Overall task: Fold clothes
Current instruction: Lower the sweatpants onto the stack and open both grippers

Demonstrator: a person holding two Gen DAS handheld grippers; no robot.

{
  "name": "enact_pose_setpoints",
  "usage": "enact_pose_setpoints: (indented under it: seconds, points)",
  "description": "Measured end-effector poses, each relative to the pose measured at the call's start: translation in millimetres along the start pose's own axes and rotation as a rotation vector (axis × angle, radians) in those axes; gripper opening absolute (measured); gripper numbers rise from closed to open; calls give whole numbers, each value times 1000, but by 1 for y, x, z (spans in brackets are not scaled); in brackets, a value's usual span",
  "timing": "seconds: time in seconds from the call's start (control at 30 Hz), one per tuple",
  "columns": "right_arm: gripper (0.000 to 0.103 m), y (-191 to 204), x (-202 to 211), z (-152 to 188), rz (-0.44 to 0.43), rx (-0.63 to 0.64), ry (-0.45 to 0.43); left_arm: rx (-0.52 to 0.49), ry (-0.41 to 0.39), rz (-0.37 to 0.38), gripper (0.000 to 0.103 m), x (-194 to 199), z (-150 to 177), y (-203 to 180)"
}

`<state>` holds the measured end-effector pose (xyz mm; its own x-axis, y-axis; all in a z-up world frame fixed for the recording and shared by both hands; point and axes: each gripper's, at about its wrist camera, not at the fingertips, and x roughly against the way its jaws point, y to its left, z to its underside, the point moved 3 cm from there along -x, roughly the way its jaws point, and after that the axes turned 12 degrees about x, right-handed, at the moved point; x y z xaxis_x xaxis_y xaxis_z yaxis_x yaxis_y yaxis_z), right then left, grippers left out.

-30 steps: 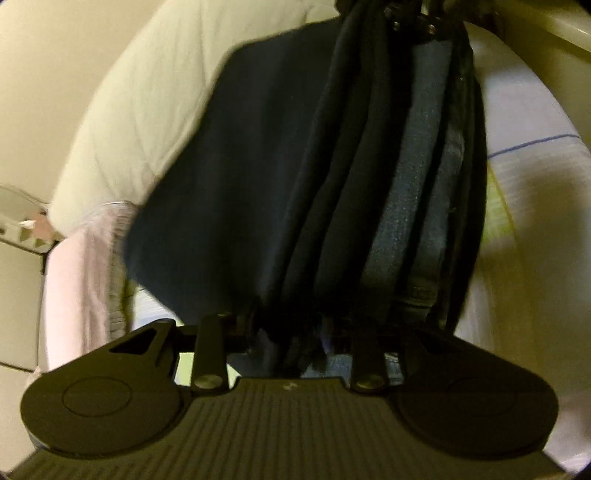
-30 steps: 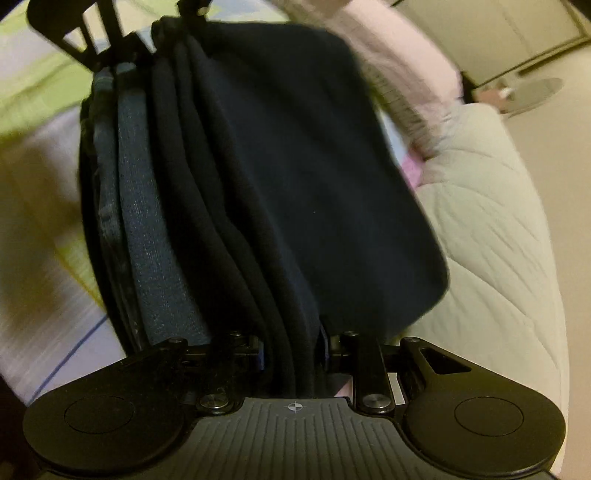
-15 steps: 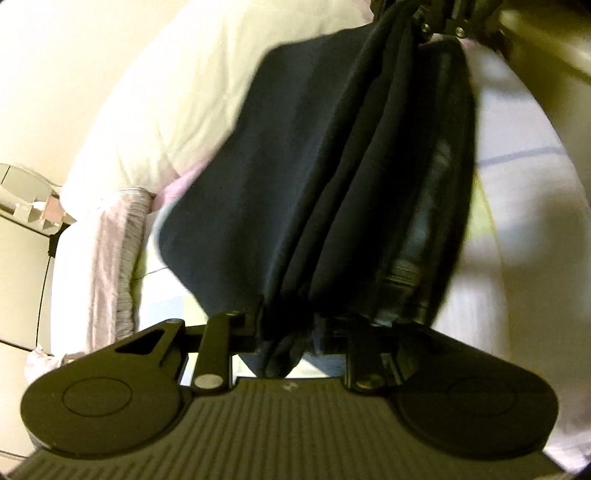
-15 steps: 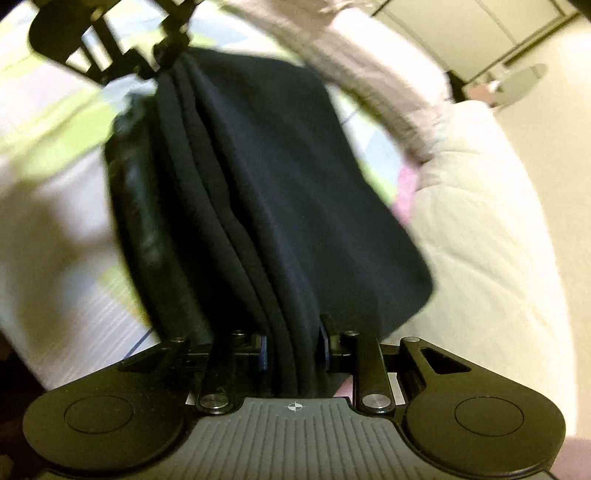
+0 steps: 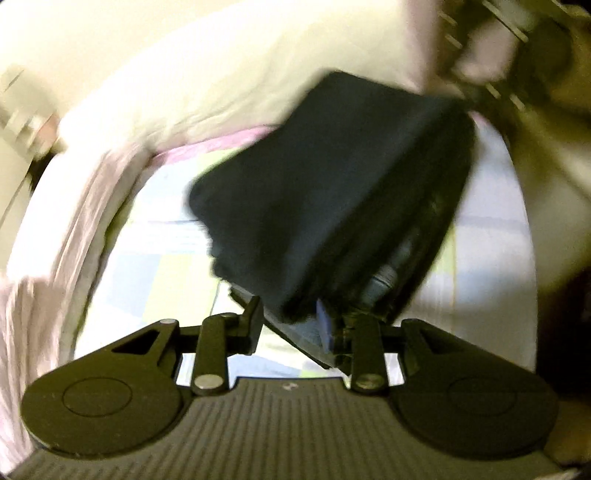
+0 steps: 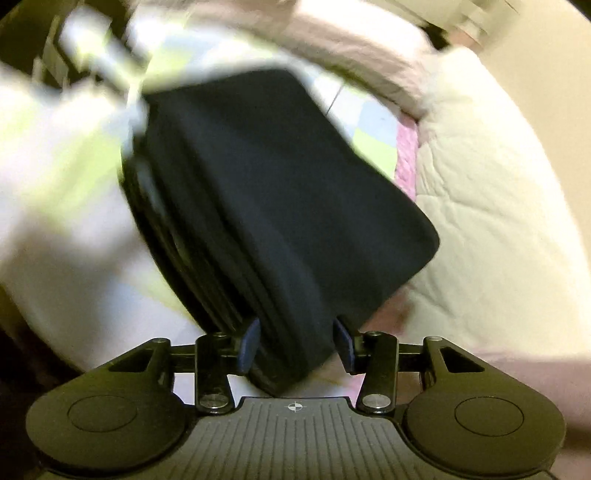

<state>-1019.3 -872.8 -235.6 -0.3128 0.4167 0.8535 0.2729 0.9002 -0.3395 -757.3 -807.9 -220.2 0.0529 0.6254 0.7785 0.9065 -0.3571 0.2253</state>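
Note:
A folded dark navy garment (image 5: pixel 332 192), with denim layers showing along one edge, hangs over the patchwork sheet (image 5: pixel 159 266). One end sits in my left gripper (image 5: pixel 291 323), whose jaws are opening while the pads still pinch that end. In the right wrist view the garment (image 6: pixel 280 199) runs away from my right gripper (image 6: pixel 297 343). Those jaws are also opening, and the cloth lies loose between the blue pads (image 6: pixel 249 341). Each gripper appears only as a blur at the far end in the other's view.
A cream quilted duvet (image 6: pixel 491 229) lies bunched along one side of the bed, with a pink blanket (image 5: pixel 74 229) beside it. Pale floor and cupboard doors (image 6: pixel 476 18) lie beyond the bed's edge.
Both grippers have risen and rolled, so the garment now runs slanted in both views. The right jaws have spread wider around the cloth. More of the sheet shows under the garment.

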Motion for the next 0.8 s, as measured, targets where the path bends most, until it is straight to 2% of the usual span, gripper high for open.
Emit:
enact_pose_setpoints:
  seconds: [0.03, 0.1, 0.2, 0.23, 0.33, 0.43, 0.47, 0.53, 0.63, 0.73, 0.8]
  points:
    - [46, -5, 6, -7, -30, -75, -34, 39, -15, -2, 28, 2, -6, 9]
    - [46, -6, 5, -25, -56, -118, -81, 104, -36, 3, 27, -1, -16, 22]
    - [46, 3, -9, -41, -72, -97, -133, 157, -50, 44, 27, -20, -35, 29]
    - [46, 6, -21, -37, -93, -104, -120, 170, -53, 58, 27, -27, -40, 30]
    - [46, 9, -60, -23, -166, -109, -43, 169, 71, 116, 27, -61, -34, 19]
    - [46, 5, -51, -19, -178, -80, -47, 85, 95, 108, 27, -66, -25, 12]
    - [46, 2, -46, -19, -181, -78, -47, 89, 103, 111, 27, -64, -29, 15]
    - [46, -17, -34, -17, -182, -174, -60, 107, 104, 111, 27, -60, -38, 23]
    - [46, -53, -22, -10, -145, -341, -103, 126, 42, 100, 27, -57, -59, 30]
    - [46, -92, -29, -4, -73, -442, -109, 155, 15, 115, 27, -77, -85, 38]
    - [45, -117, -39, -4, -40, -486, -114, 188, 25, 128, 24, -96, -94, 44]
